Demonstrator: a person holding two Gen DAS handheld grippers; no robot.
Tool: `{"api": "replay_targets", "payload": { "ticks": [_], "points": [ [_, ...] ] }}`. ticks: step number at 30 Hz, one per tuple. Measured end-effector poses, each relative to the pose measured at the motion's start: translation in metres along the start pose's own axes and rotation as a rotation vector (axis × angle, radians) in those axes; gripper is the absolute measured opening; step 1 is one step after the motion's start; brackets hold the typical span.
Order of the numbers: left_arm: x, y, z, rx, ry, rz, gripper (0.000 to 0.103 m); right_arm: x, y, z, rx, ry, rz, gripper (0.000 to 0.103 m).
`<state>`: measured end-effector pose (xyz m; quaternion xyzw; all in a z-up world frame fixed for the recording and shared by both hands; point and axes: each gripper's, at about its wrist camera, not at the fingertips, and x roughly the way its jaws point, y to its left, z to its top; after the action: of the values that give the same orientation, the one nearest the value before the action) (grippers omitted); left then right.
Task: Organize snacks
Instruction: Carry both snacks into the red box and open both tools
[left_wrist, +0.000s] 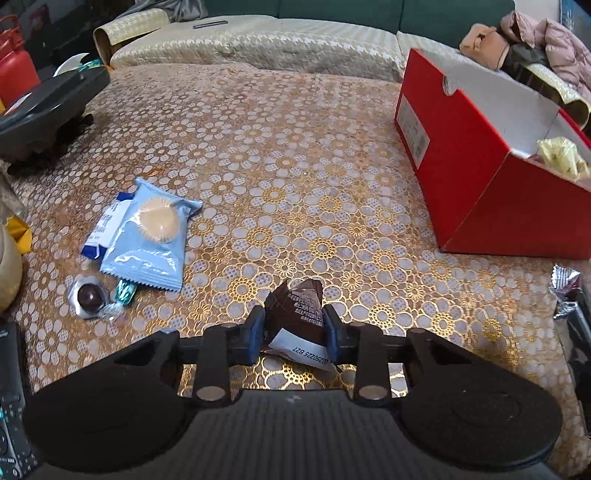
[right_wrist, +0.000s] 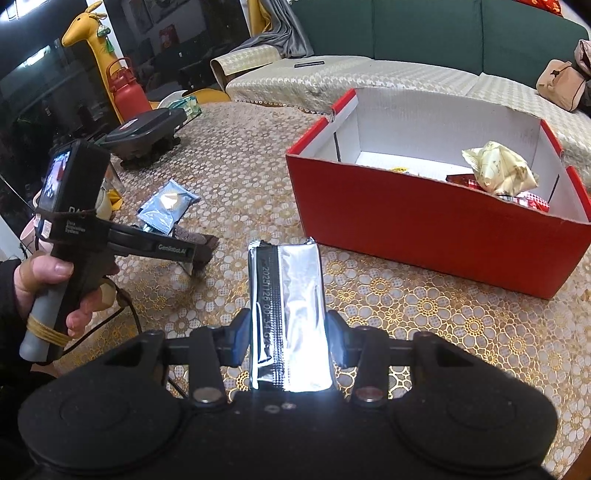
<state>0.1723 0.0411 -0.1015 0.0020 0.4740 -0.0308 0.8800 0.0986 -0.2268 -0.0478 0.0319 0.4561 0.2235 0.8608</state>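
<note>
While the left gripper (left_wrist: 294, 326) pinches a dark brown snack wrapper with a white date label (left_wrist: 299, 325) between its blue pads, low over the gold floral tablecloth (left_wrist: 295, 166), the right gripper (right_wrist: 288, 339) clamps a silver foil snack packet (right_wrist: 290, 317) standing upright between its jaws. Beyond the foil packet sits the open red cardboard box with a white interior (right_wrist: 424, 225), already containing a crumpled cream wrapper (right_wrist: 498, 168) (other red packets lie beside it). A pale blue biscuit packet (left_wrist: 149, 243) and a small foil-cupped chocolate (left_wrist: 89, 296) lie loose on the cloth, well apart from the box.
</note>
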Motion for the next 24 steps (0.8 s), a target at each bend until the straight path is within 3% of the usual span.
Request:
{"api": "replay_targets", "payload": {
  "ticks": [12, 24],
  "points": [
    [-0.070, -0.020, -0.004, -0.010, -0.076, -0.068, 0.032, -0.032, 0.005, 0.000, -0.002, -0.069, -0.034, 0.042],
    [-0.112, -0.088, 0.031, 0.118, -0.182, -0.106, 0.032, -0.067, -0.029, 0.020, 0.021, -0.144, -0.131, 0.042]
  ]
}}
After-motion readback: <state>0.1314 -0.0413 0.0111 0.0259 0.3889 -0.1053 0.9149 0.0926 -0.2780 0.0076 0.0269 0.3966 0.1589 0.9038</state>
